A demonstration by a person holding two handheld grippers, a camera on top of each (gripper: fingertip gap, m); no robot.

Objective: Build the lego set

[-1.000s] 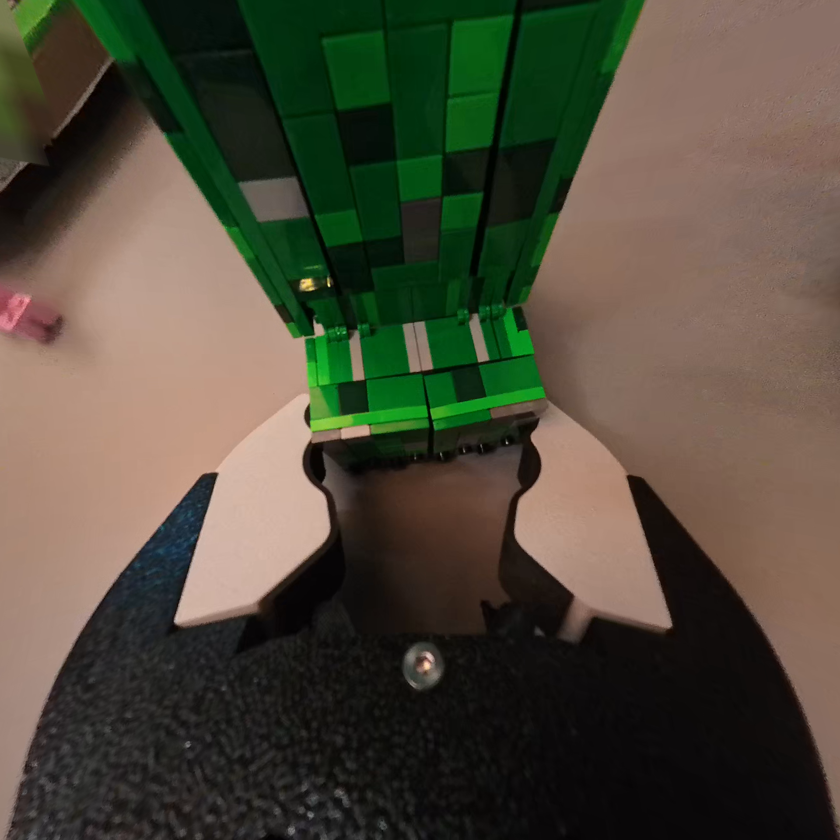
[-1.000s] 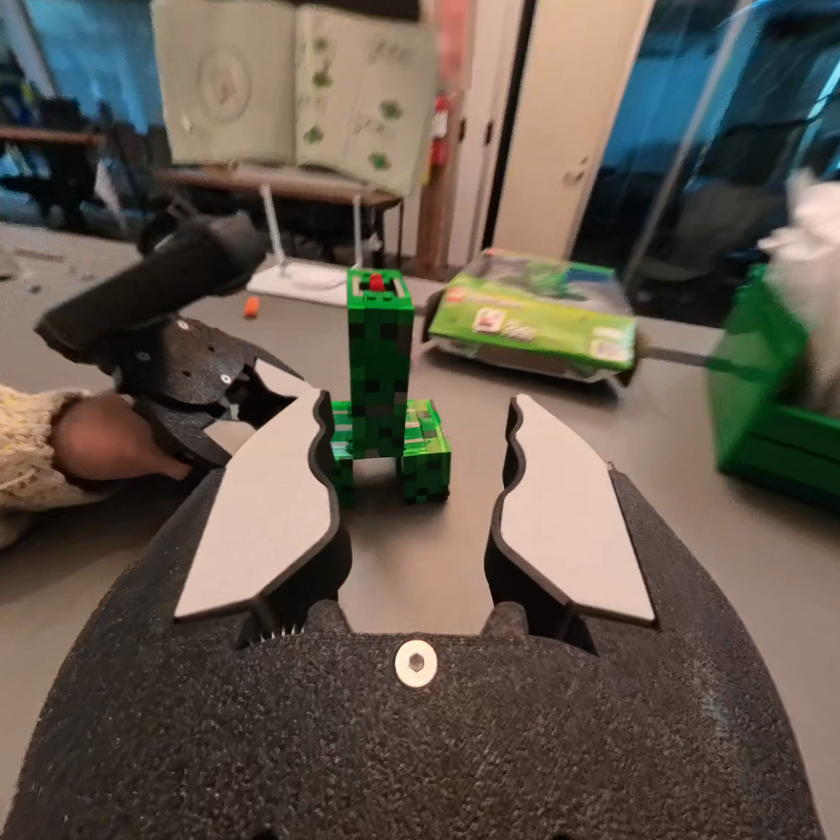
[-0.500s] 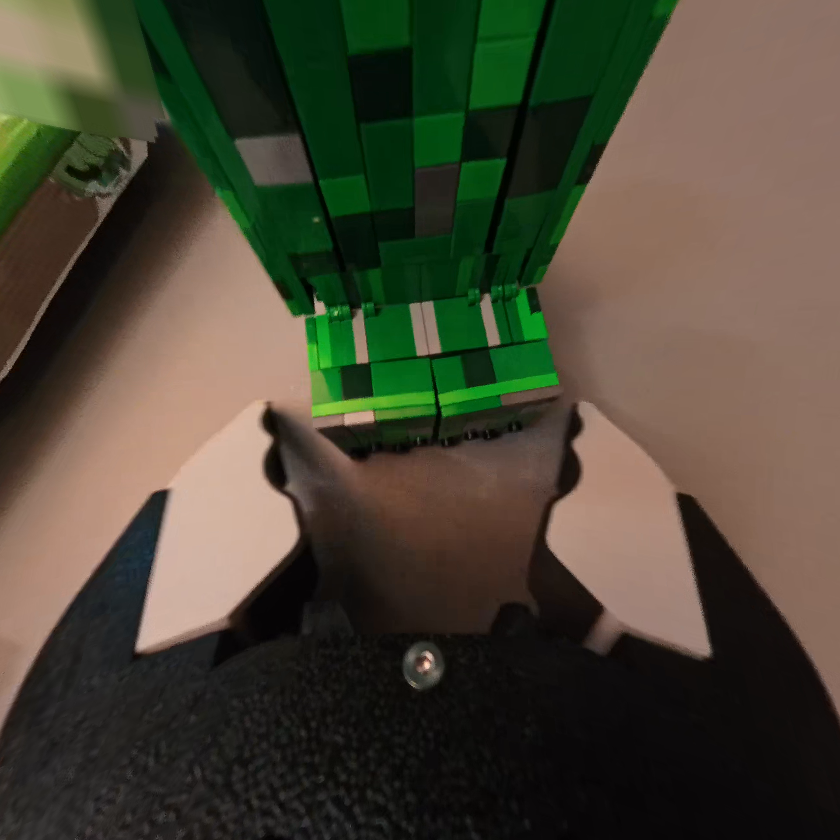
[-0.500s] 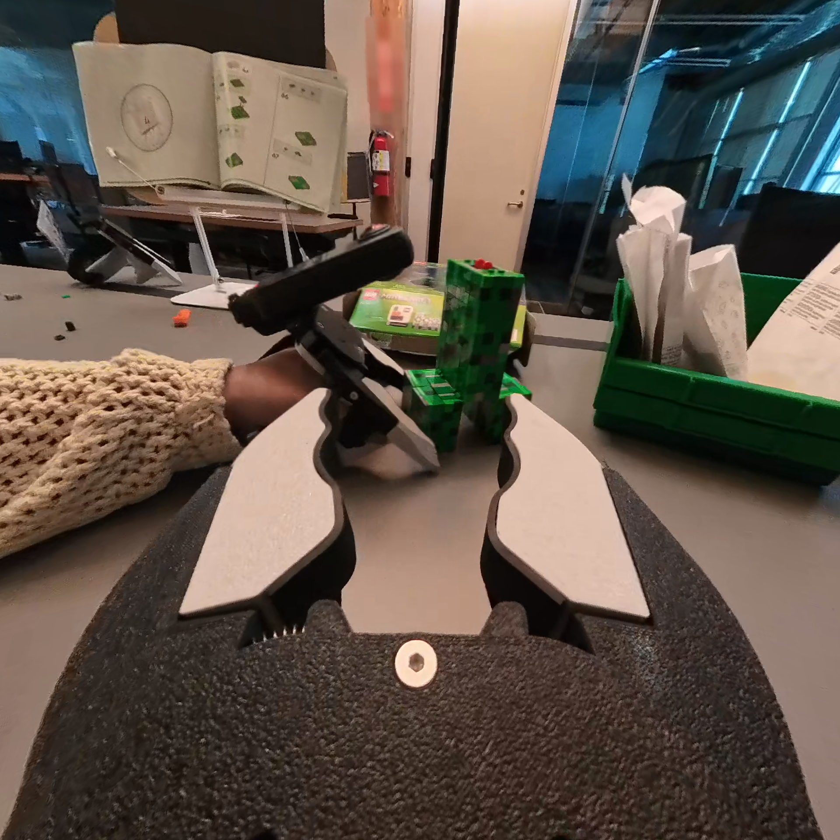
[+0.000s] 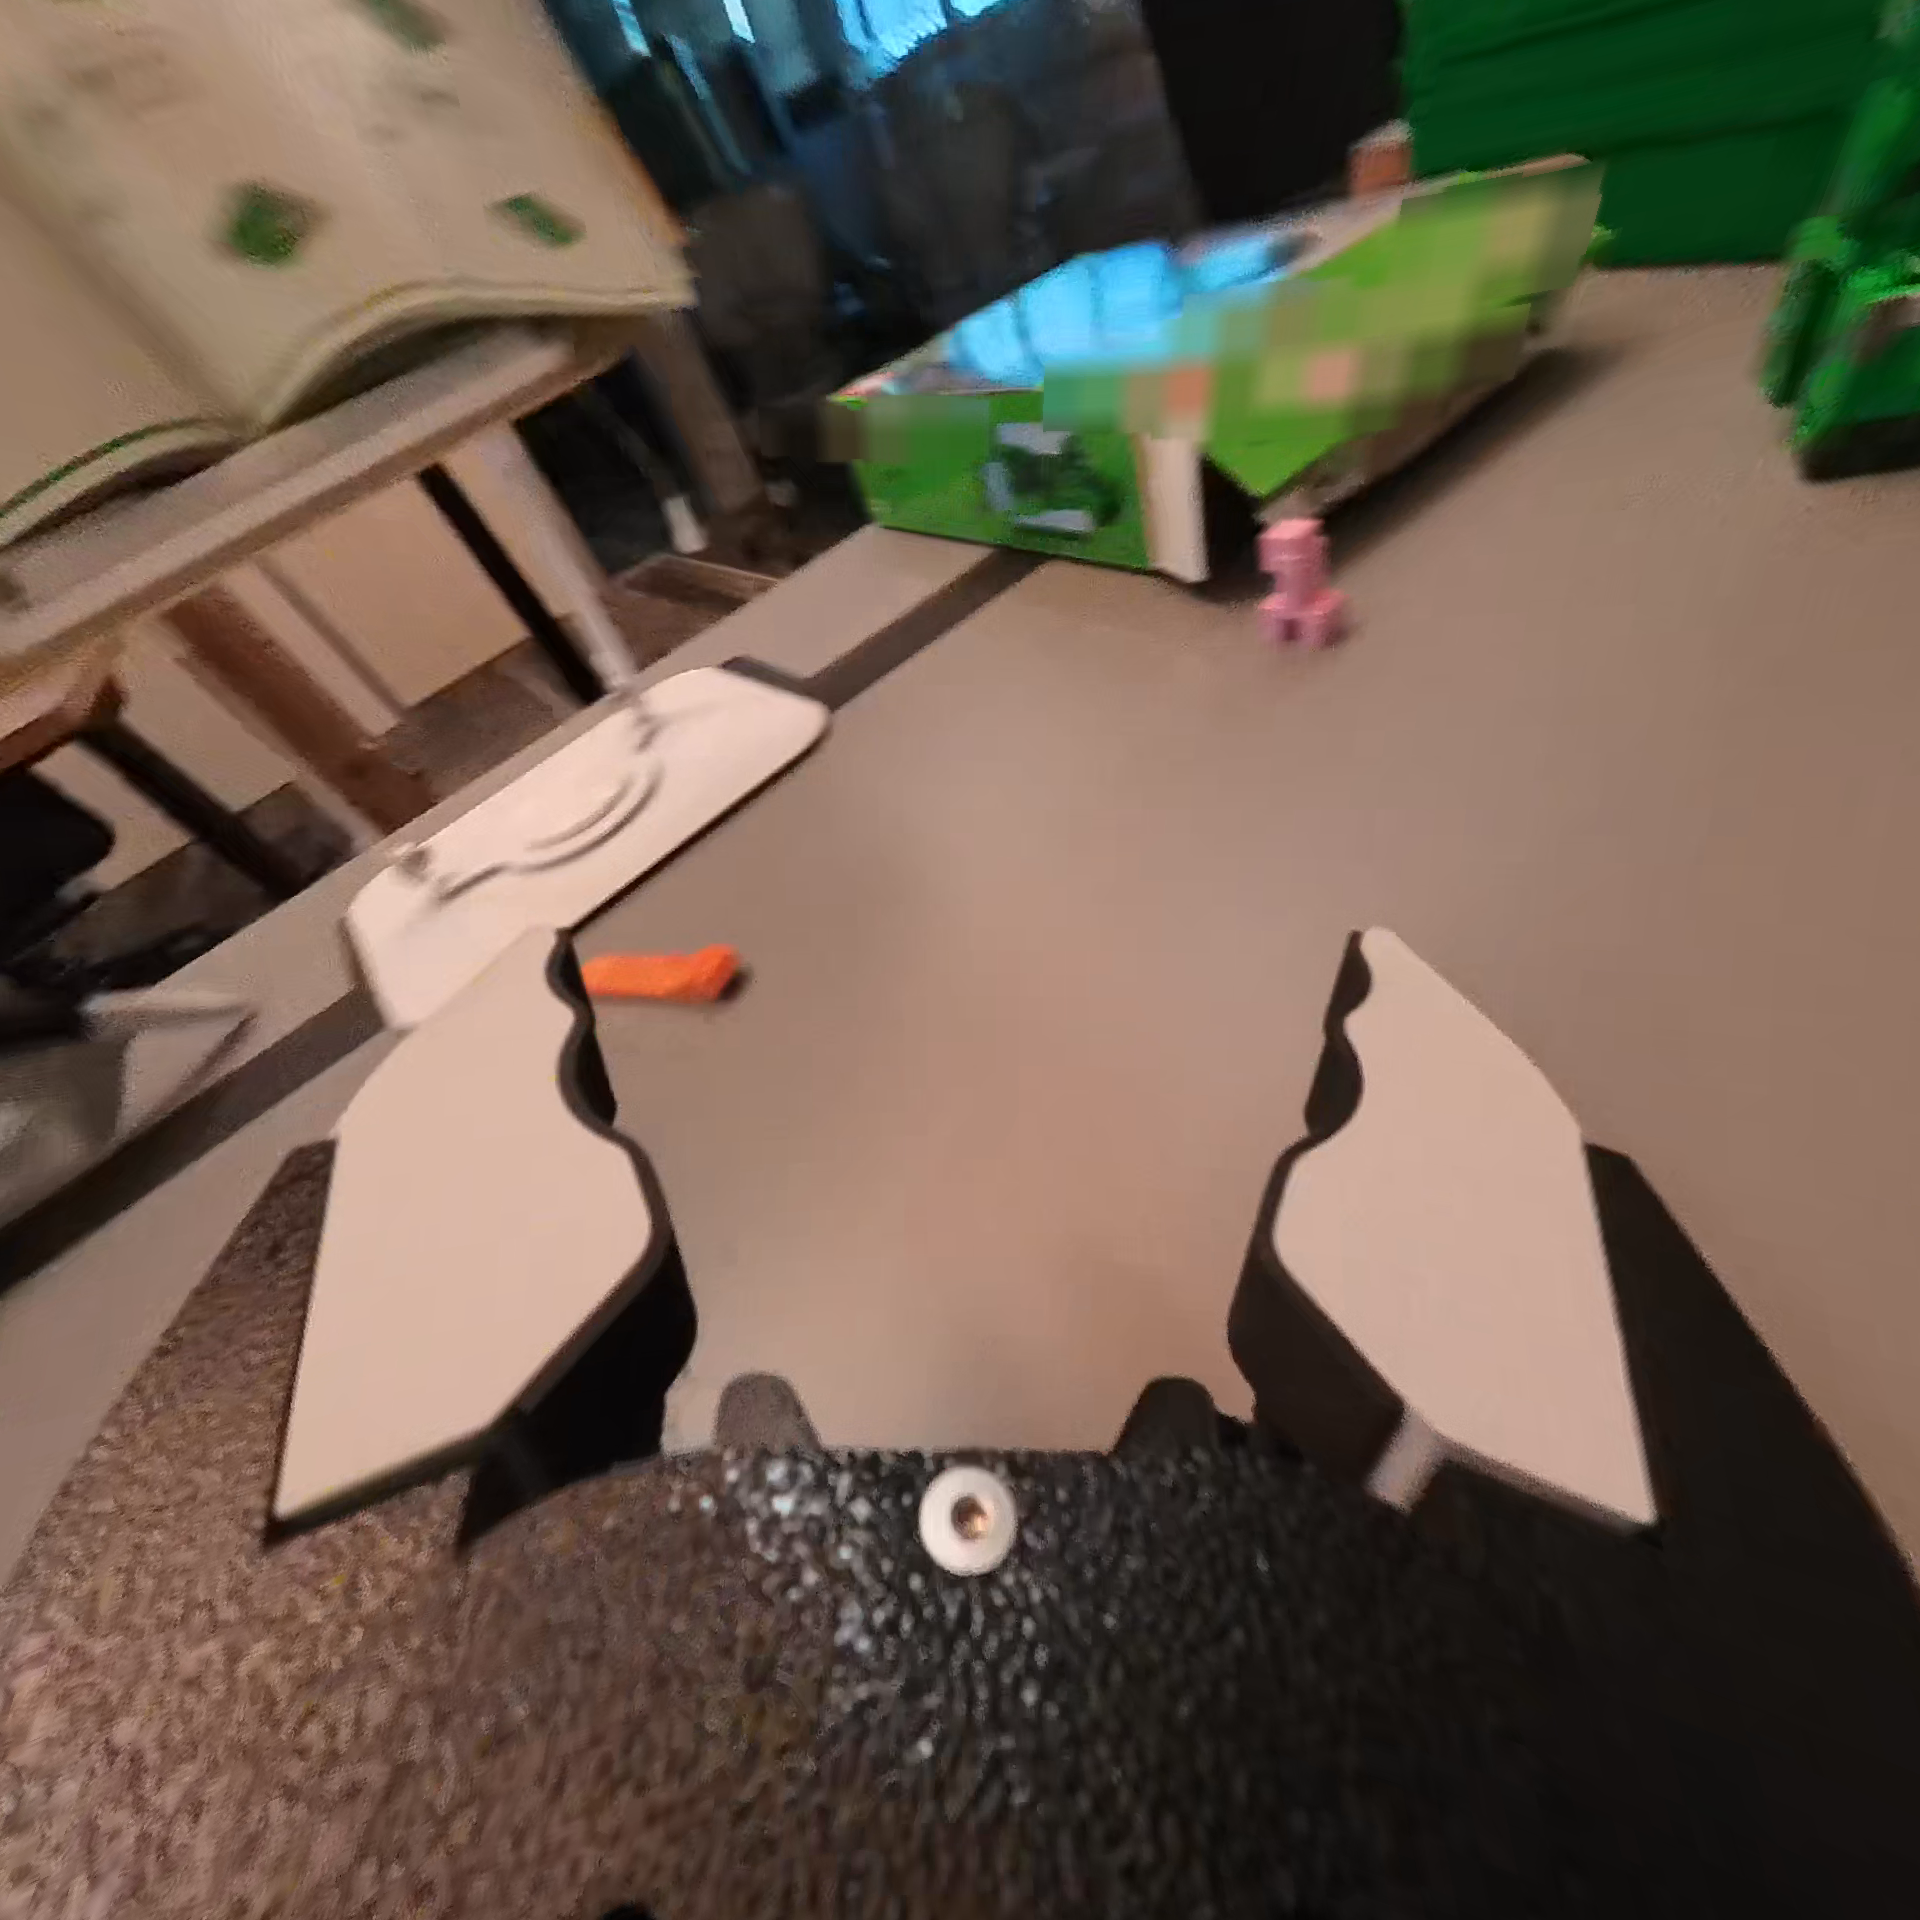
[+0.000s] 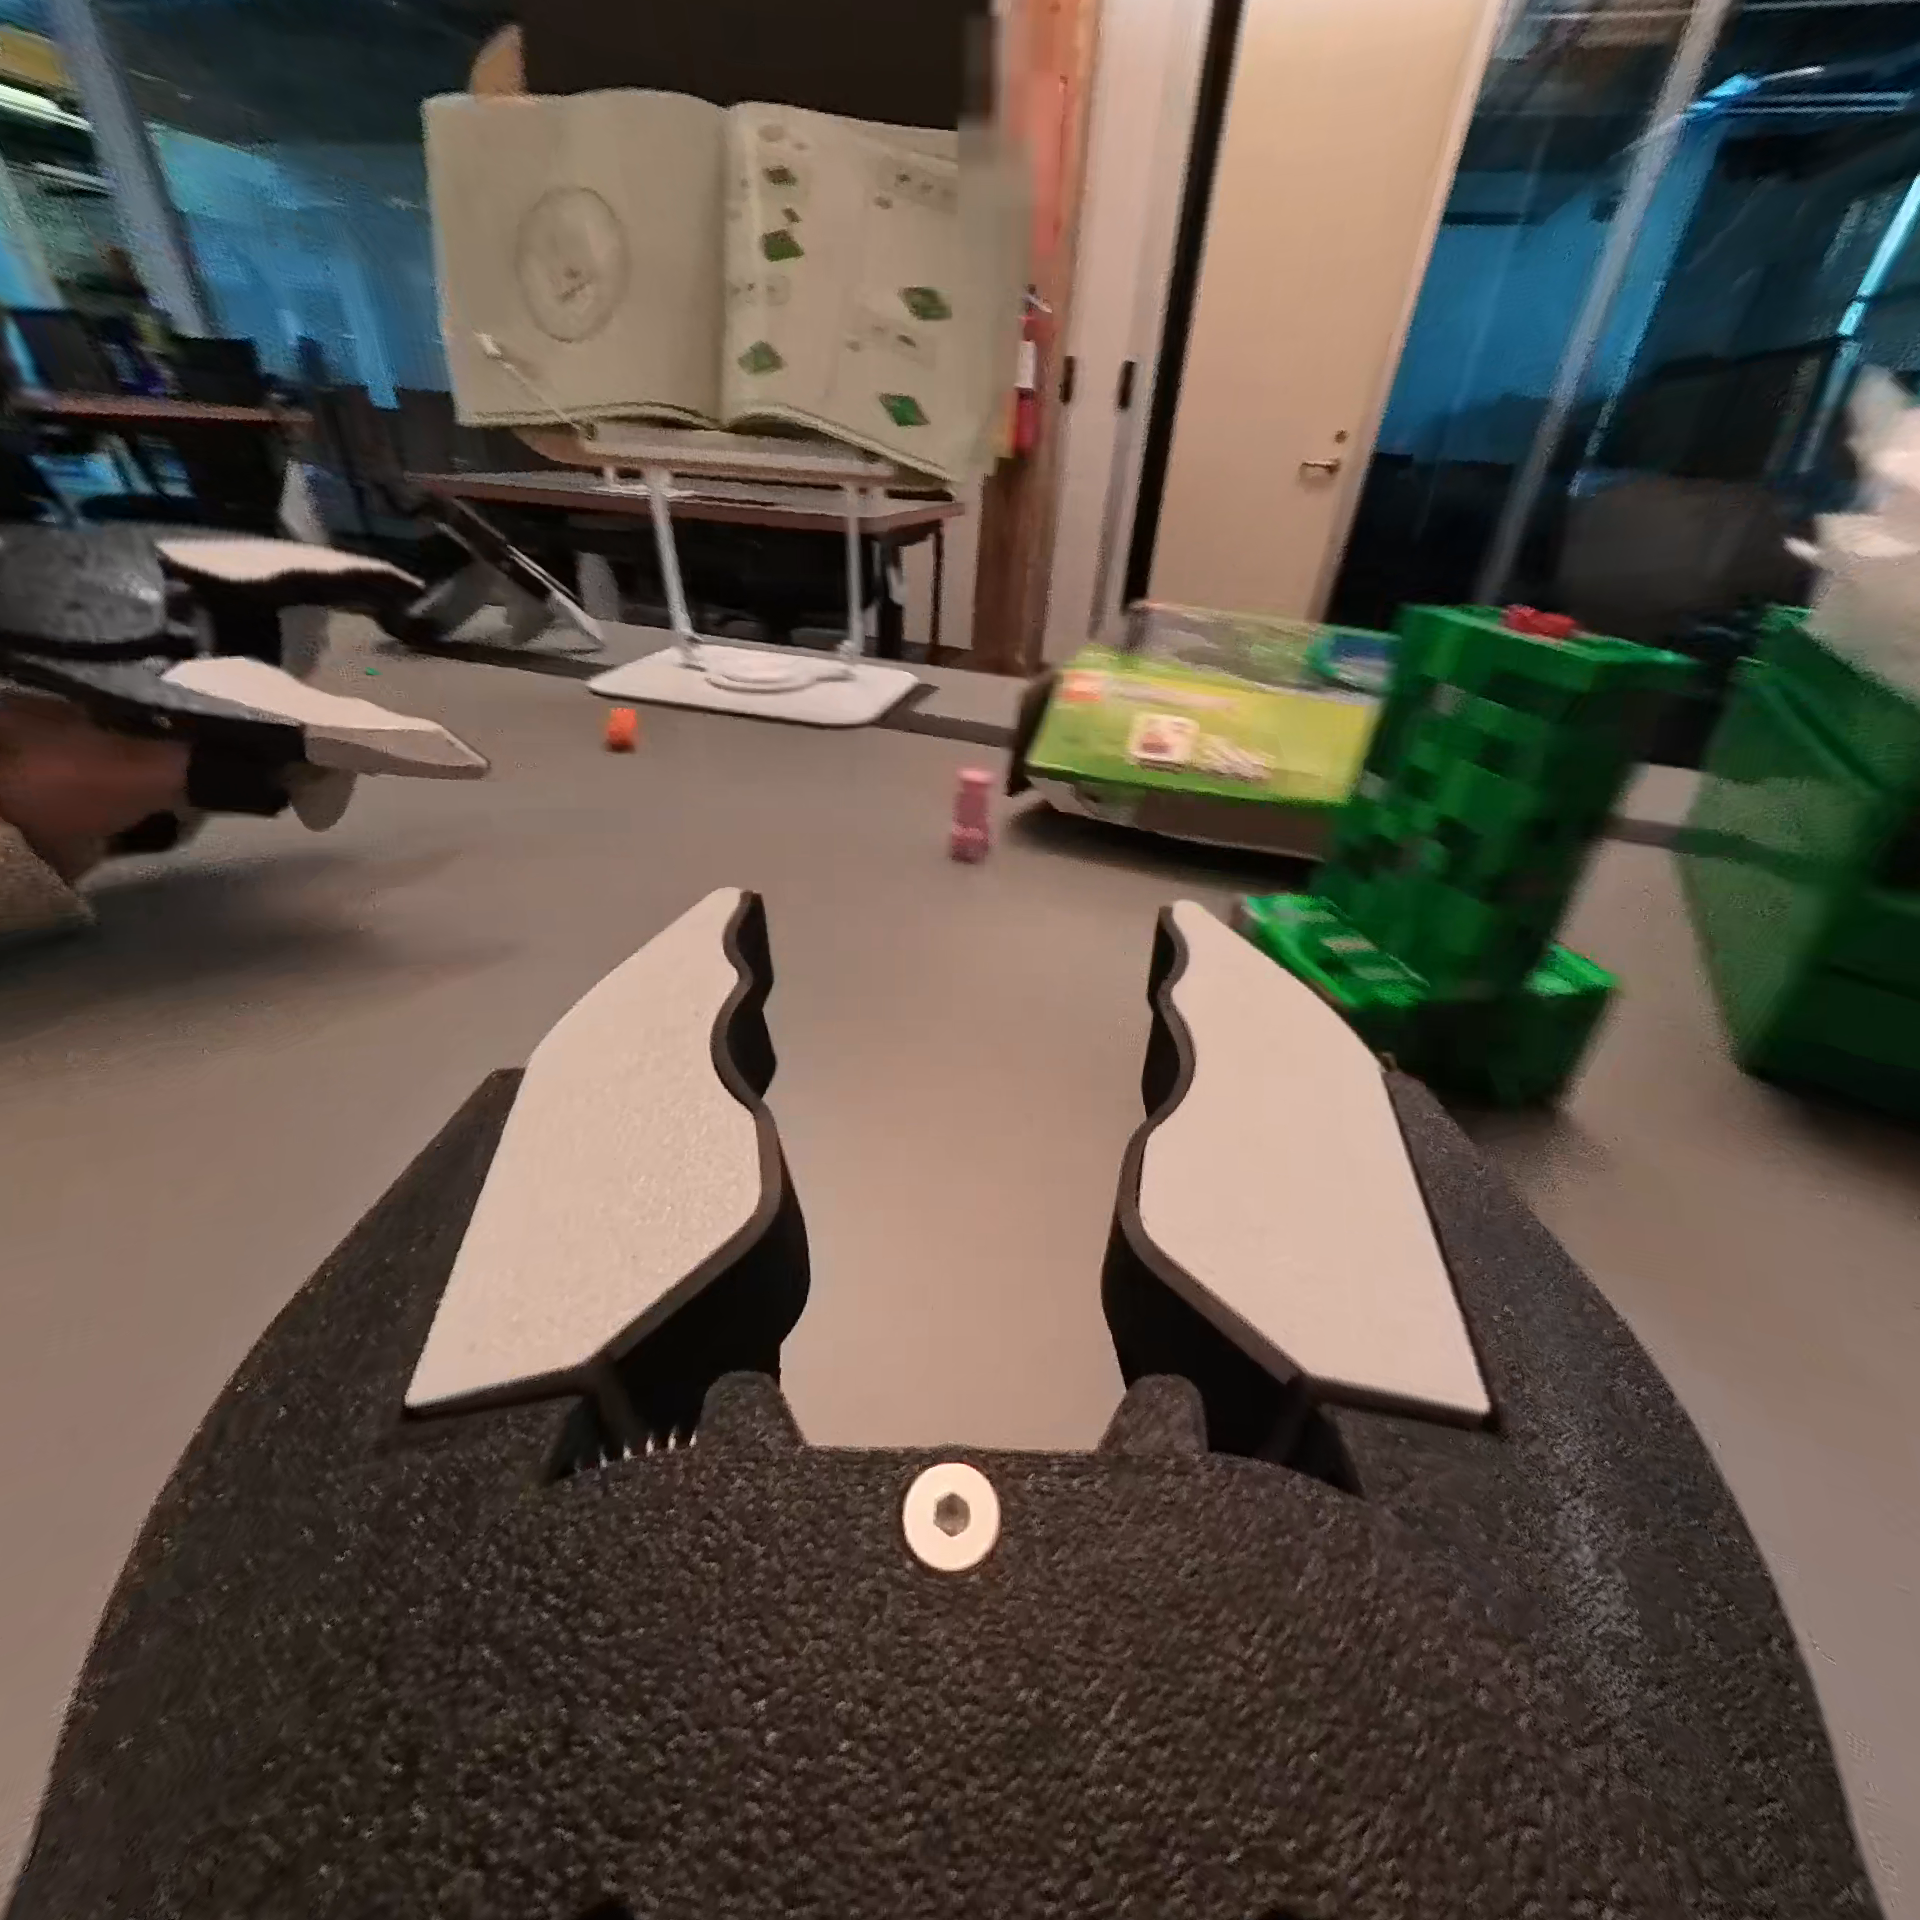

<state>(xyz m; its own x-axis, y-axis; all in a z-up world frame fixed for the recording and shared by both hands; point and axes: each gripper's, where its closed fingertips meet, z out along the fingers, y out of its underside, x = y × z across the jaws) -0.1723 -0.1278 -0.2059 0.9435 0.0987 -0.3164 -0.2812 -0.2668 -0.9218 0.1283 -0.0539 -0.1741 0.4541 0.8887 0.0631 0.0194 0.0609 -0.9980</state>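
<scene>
The green pixel-patterned lego figure (image 6: 1475,862) stands upright on the grey table (image 6: 312,1091), to the right of my right gripper (image 6: 956,914), which is open and empty. The figure also shows blurred at the right edge of the left wrist view (image 5: 1849,312). My left gripper (image 5: 956,945) is open wide and empty over bare table (image 5: 987,831); it also shows at the far left of the right wrist view (image 6: 343,665), well apart from the figure. A small pink lego figure (image 6: 971,816) stands on the table between them, also in the left wrist view (image 5: 1299,582).
A green set box (image 6: 1195,727) lies at the back of the table. An orange brick separator (image 5: 660,977) lies near the white stand base (image 5: 592,821) that holds the open instruction book (image 6: 707,281). A green bin (image 6: 1829,894) stands right of the figure.
My left gripper opened, let go of the figure's feet and pulled away to the left. My right gripper swung left, so the figure now stands at its right.
</scene>
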